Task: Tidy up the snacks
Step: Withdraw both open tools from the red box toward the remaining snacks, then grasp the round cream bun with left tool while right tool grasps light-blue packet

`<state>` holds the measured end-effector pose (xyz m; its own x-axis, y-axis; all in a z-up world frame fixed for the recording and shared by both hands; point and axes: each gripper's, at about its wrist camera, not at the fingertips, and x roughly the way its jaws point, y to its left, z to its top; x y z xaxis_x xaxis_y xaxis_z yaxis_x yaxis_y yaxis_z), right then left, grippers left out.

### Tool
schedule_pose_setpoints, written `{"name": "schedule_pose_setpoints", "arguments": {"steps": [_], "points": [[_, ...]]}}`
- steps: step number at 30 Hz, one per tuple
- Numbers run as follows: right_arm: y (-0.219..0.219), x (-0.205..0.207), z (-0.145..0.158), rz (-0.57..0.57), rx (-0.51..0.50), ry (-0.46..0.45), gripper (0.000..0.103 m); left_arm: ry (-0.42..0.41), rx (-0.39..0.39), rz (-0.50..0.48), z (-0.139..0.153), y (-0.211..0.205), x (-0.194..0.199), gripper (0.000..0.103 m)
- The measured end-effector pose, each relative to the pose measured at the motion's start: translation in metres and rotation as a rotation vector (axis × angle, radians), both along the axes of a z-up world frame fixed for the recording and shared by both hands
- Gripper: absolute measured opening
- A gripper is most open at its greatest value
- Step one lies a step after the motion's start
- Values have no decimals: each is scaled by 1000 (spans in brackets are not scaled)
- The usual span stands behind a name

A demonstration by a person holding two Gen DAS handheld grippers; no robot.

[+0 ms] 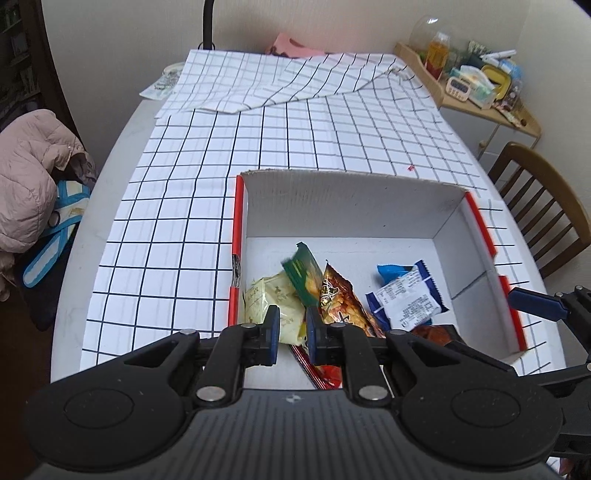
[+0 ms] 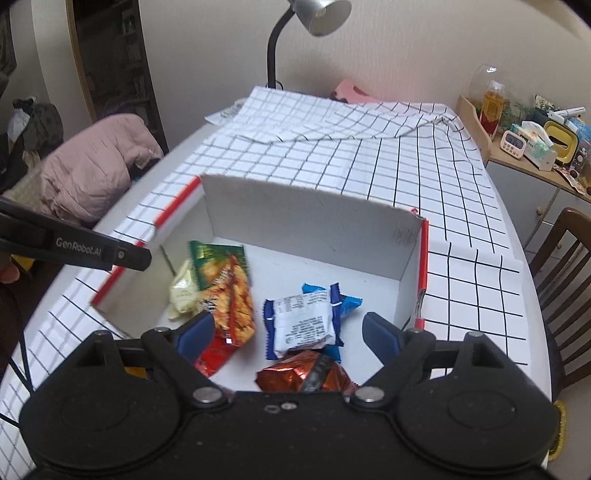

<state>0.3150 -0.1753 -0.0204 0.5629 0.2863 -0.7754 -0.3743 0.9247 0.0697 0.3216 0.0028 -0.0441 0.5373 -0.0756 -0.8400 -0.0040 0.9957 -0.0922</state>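
Note:
A white cardboard box (image 1: 343, 203) with red edges stands on the checked cloth; it also shows in the right wrist view (image 2: 306, 218). Inside lie a pale yellow packet (image 1: 269, 299), a green packet (image 1: 304, 275), an orange snack bag (image 1: 340, 299), a blue-and-white packet (image 1: 404, 295) and a copper foil packet (image 2: 303, 373). My left gripper (image 1: 291, 332) hovers over the box's near left side, jaws narrowly apart, holding nothing. My right gripper (image 2: 286, 334) is wide open above the blue-and-white packet (image 2: 303, 317) and the orange bag (image 2: 232, 302).
A checked cloth (image 1: 295, 122) covers the round table, folded at the back. A lamp (image 2: 321, 11) stands at the far edge. A wooden chair (image 1: 535, 199) is on the right, a cluttered shelf (image 1: 476, 81) behind it, and a pink jacket (image 1: 33, 162) on the left.

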Motion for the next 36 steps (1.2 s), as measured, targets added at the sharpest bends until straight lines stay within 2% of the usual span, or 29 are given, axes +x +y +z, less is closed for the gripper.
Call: {"name": "schedule_pose_setpoints", "arguments": {"steps": [12, 15, 17, 19, 24, 28, 36], "points": [[0, -42, 38, 4, 87, -69, 97, -77, -36, -28, 29, 9, -46, 15], [1, -51, 44, 1, 104, -85, 99, -92, -52, -34, 35, 13, -57, 30], [0, -57, 48, -1, 120, -92, 100, -103, -68, -27, 38, 16, -65, 47], [0, -63, 51, -2, 132, -97, 101, -124, -78, -20, 42, 19, -73, 57], [1, -78, 55, -2, 148, -111, 102, -149, -85, -17, 47, 25, -90, 60], [1, -91, 55, -5, 165, -115, 102, -176, -81, -20, 49, 28, -107, 71], [0, -116, 44, -3, 166, -124, 102, -200, -87, 4, 42, 43, -140, 82]]}}
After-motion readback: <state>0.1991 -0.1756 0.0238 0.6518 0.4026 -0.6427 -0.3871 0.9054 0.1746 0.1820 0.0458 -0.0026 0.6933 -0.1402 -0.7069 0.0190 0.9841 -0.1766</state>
